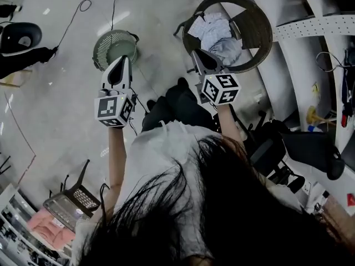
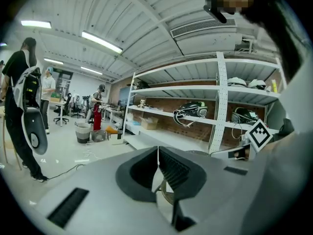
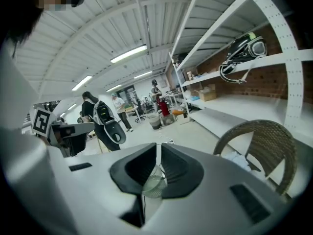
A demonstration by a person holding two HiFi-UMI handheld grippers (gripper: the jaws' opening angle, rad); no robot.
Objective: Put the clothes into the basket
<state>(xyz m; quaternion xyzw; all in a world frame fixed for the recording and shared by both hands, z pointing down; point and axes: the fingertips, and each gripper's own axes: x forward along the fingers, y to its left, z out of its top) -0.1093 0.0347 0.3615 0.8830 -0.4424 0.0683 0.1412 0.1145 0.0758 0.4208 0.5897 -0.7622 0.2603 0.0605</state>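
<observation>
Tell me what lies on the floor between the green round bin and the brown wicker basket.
Nothing: the head view shows only bare floor between the green round bin and the brown wicker basket.

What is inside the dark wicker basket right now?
Crumpled pale clothes lie inside the wicker basket, white and grey pieces piled together. Whatever lies beneath them is covered.

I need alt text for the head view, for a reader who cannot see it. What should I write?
Seen from above, a person holds out a left gripper and a right gripper, both shut and empty. Ahead of the right one, a dark wicker basket holds pale clothes; a smaller round green basket stands on the floor ahead of the left one.
</observation>
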